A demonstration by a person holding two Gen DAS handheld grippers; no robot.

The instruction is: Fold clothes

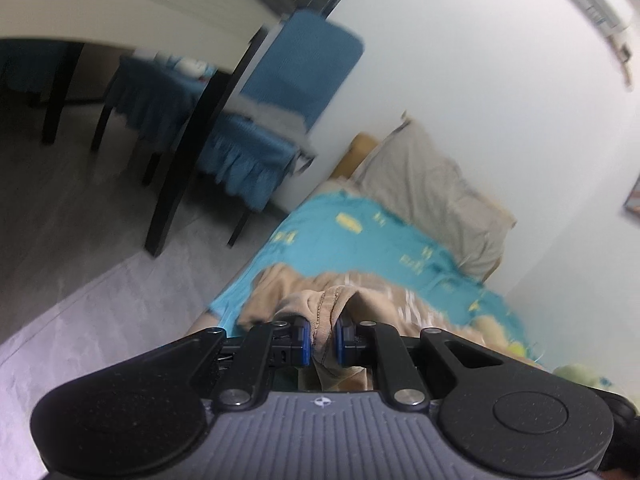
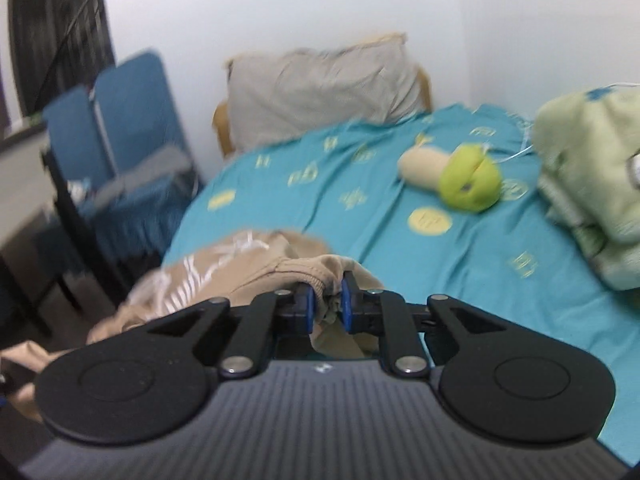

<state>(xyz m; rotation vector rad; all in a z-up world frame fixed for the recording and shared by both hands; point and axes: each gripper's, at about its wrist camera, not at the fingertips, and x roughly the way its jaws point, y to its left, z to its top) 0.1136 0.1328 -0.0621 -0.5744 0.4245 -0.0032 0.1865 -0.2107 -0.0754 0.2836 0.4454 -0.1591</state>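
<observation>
A tan garment (image 1: pixel 360 300) with white stripes lies bunched on the near part of a bed with a turquoise sheet (image 1: pixel 340 236). My left gripper (image 1: pixel 322 338) is shut on a fold of this tan garment, the cloth pinched between its blue pads. In the right wrist view the same tan garment (image 2: pixel 240 276) spreads to the left over the bed's edge. My right gripper (image 2: pixel 326 308) is shut on a hemmed edge of it, cloth bunched between the blue pads, above the turquoise sheet (image 2: pixel 440 264).
A grey pillow (image 2: pixel 320 92) leans on the wall at the head of the bed. A green and cream plush toy (image 2: pixel 460 180) and a folded pale green blanket (image 2: pixel 592 184) lie on the right. Blue-covered chairs (image 1: pixel 256 152) and a dark-legged table (image 1: pixel 168 200) stand left of the bed.
</observation>
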